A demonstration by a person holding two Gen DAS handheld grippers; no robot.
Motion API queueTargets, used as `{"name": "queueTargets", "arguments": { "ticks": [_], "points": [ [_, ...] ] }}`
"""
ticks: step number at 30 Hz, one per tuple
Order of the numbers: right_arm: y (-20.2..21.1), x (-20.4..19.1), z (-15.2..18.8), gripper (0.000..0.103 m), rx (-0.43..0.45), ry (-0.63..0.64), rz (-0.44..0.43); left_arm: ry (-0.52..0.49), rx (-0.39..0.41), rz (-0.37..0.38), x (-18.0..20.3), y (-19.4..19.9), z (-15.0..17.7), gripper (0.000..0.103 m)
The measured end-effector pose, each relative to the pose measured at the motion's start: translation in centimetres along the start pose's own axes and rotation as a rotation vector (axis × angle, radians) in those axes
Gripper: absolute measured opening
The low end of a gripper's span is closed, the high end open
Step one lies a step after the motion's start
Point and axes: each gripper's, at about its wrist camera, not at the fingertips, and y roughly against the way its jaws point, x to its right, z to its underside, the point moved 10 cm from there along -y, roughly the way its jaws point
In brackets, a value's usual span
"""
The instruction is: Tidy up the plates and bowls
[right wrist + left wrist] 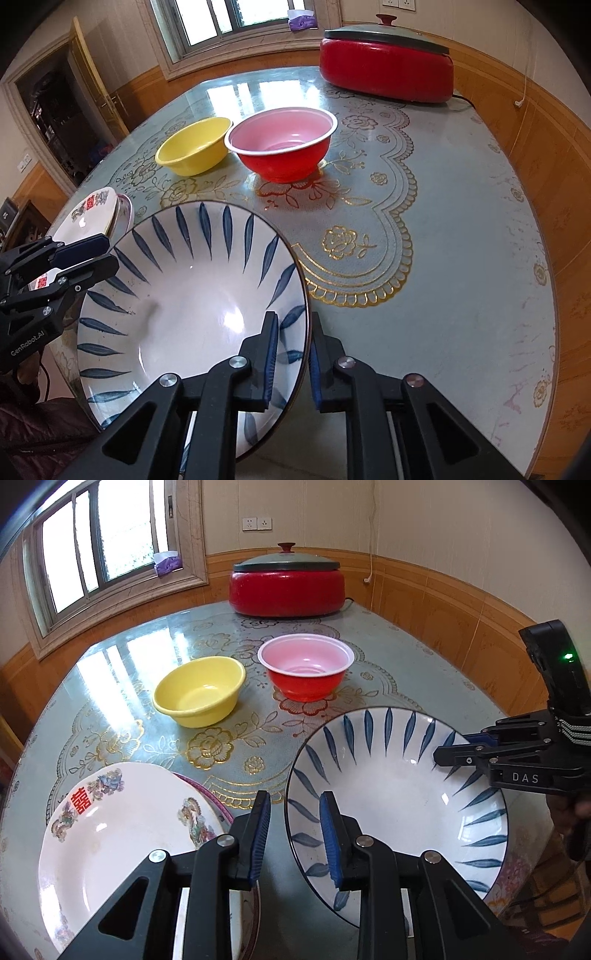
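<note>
A large white bowl with blue leaf marks (pixel 391 805) (pixel 192 295) is held tilted above the table's near edge. My right gripper (pixel 291 350) is shut on its right rim, one finger inside and one outside; it also shows in the left wrist view (pixel 448 751). My left gripper (pixel 295 834) is open with its jaws astride the bowl's left rim; it also shows in the right wrist view (pixel 99 253). A white plate with a red character (pixel 122 834) (pixel 90 214) lies on a pink-rimmed plate (pixel 207 790) at the left. A yellow bowl (pixel 199 690) (pixel 194 146) and a red bowl (pixel 306 670) (pixel 282 142) stand mid-table.
A red electric cooker with a grey lid (pixel 286 583) (pixel 386 64) stands at the table's far side, its cord running to the wall. The table (pixel 147 653) (pixel 461 221) has a glossy flowered cover. A window (pixel 96 542) is at the back left.
</note>
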Motion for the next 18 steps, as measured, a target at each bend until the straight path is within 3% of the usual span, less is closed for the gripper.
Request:
{"name": "queueTargets", "arguments": {
  "ticks": [8,18],
  "points": [
    [0.5,-0.1,-2.2,0.017,0.024,0.011,0.012,0.02,-0.008,0.016,0.3,-0.2,-1.1,0.028],
    [0.4,-1.9,-5.5,0.017,0.051,-0.002,-0.045,0.064,-0.011,0.014,-0.8,-0.8,-2.5,0.028]
  ]
}}
